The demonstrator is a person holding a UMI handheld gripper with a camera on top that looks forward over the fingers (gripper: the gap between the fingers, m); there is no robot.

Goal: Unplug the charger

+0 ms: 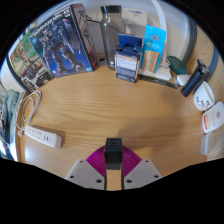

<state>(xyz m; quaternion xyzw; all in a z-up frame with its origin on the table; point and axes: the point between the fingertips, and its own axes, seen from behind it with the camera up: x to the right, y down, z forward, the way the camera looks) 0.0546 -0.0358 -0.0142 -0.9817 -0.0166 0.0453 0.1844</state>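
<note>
charger (115,151): black
pads (97,160): magenta
table (110,110): light wood grain
power strip (42,136): white
box (128,57): blue

One charger (115,149), one power strip (42,135) (white)

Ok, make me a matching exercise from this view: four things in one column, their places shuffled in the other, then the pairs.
Things
1. black charger
2. white power strip
3. robot picture box
4. blue box

Places
A. lying on the wooden table, left of the fingers
B. standing at the table's far side, straight ahead
C. between the fingers of the gripper, which press on it
D. standing at the table's far side, to the left

Pairs: 1-C, 2-A, 3-D, 4-B
</note>
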